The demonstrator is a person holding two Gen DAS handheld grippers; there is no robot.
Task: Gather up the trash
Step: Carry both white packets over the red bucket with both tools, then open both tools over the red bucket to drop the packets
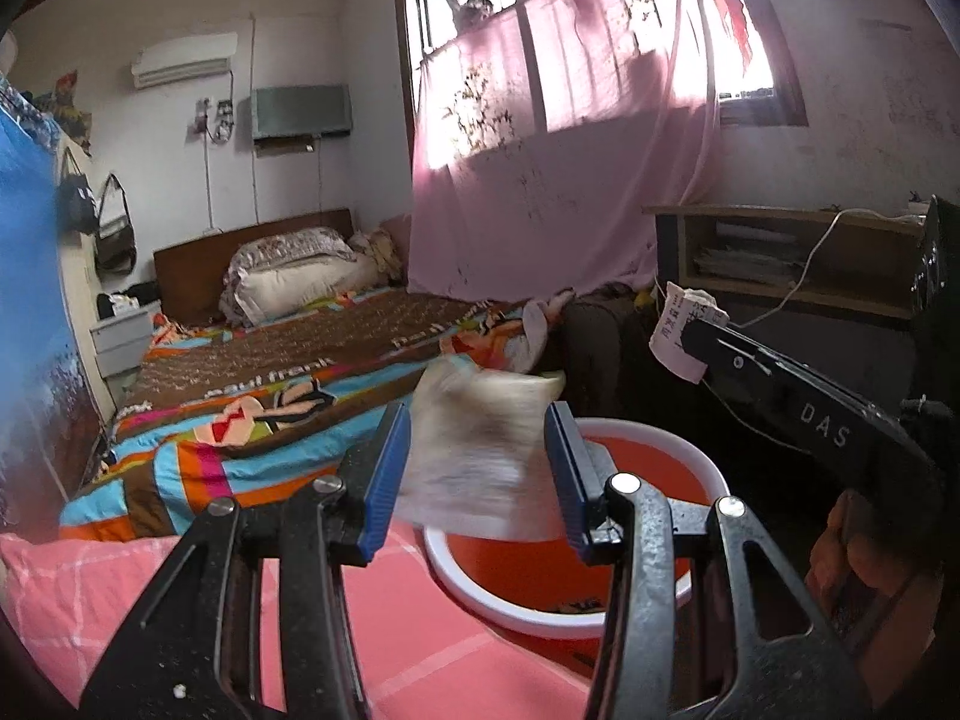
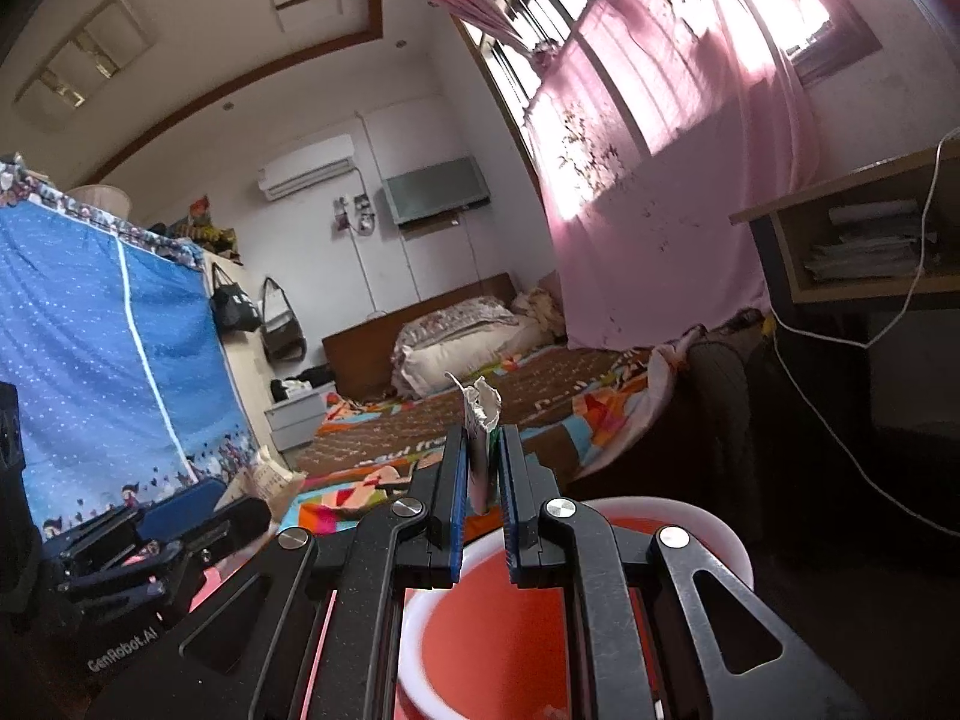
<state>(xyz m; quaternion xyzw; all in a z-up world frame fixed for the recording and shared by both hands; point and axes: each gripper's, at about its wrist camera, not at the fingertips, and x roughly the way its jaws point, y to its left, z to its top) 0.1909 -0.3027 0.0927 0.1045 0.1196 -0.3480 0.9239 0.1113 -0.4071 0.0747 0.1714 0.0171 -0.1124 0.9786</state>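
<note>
We hold one piece of trash in each gripper above the red basin (image 1: 630,588), which sits on the pink checked bedcover (image 1: 72,588). The left gripper (image 1: 480,456) is part-way closed on a pale, crumpled wrapper (image 1: 474,450); the wrapper is blurred, so its exact make is uncertain, but it appears to be a flat plastic or paper packet. The right gripper (image 2: 485,462) is pinched almost fully together on a thin crumpled paper scrap (image 2: 480,420) that stands up between the pads. Both pieces hang over or just beside the basin rim. The step in hand is the drop-off. The next move calls for centring each gripper over the basin, then spreading the pads so the pieces fall inside and not onto the bedcover.
</note>
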